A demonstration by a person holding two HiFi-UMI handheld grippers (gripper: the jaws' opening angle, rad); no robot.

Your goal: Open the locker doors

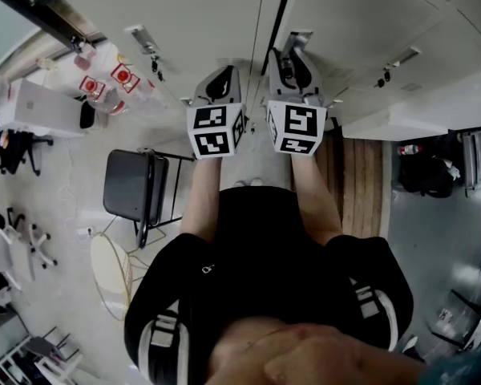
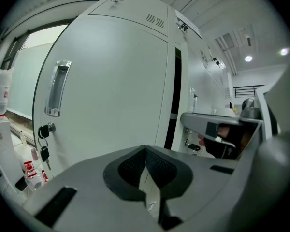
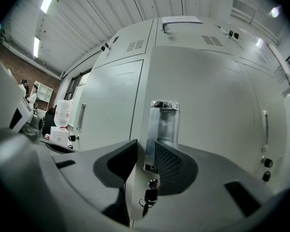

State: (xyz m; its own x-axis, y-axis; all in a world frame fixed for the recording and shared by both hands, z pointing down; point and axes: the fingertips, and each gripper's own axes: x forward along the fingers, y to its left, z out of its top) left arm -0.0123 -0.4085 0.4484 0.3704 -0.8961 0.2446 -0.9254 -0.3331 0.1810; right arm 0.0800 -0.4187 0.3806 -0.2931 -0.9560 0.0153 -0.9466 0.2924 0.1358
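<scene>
tongs of the right gripper (image 3: pixel 146 149) pinch the left edge of the pale grey metal locker door (image 3: pixel 208 105) at its recessed chrome handle (image 3: pixel 164 124), while the left gripper (image 2: pixel 145 151), jaws pressed together on nothing, faces the neighbouring grey door (image 2: pixel 111 81).

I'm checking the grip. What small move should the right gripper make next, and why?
Probably a gentle pull back with the right gripper to swing the locker door outward. Its jaws look closed across the door's edge beside the recessed handle, and the left gripper view shows only a narrow dark gap, so the door seems barely ajar.
</scene>
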